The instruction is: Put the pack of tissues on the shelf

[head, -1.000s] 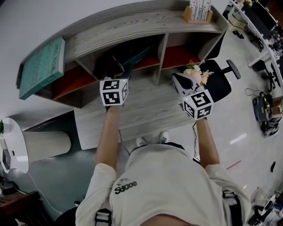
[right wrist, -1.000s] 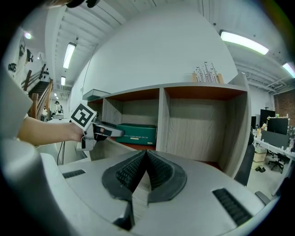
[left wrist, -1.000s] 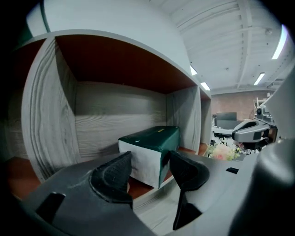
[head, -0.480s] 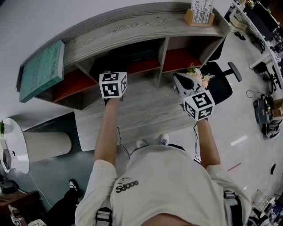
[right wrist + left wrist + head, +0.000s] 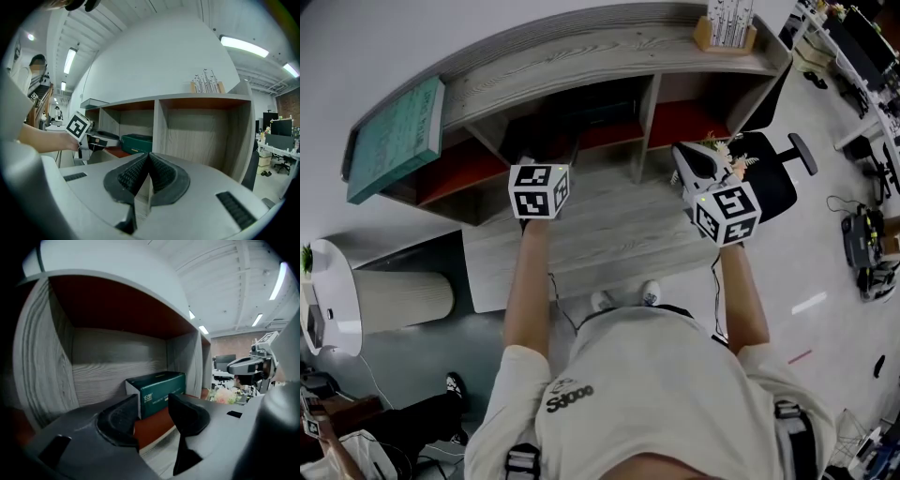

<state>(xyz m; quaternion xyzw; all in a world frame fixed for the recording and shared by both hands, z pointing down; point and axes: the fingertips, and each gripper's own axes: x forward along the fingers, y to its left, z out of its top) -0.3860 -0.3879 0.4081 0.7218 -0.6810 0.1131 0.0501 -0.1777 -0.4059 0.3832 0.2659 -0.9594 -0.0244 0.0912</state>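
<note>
The dark green pack of tissues (image 5: pixel 161 390) lies on the red floor of the shelf's middle compartment (image 5: pixel 602 114) and also shows in the right gripper view (image 5: pixel 137 142). My left gripper (image 5: pixel 153 401) hovers just in front of that compartment (image 5: pixel 534 164). Its jaws have just been closing partway, but they stand open with nothing between them, and the pack sits beyond their tips. My right gripper (image 5: pixel 147 161) is shut and empty. It hangs in front of the right compartment (image 5: pixel 689 161).
The grey wooden shelf (image 5: pixel 609 56) stands on a desk (image 5: pixel 600 234). On its top lie a teal book (image 5: pixel 394 141) and a pen holder (image 5: pixel 727 28). Pale flowers (image 5: pixel 722 152) and a black office chair (image 5: pixel 773 178) are by the right gripper. A ribbed white bin (image 5: pixel 403 305) stands lower left.
The pack was tilted at the left gripper's tips a second ago and now rests in the compartment, let go. The left gripper has drawn back a little. The right gripper has barely moved.
</note>
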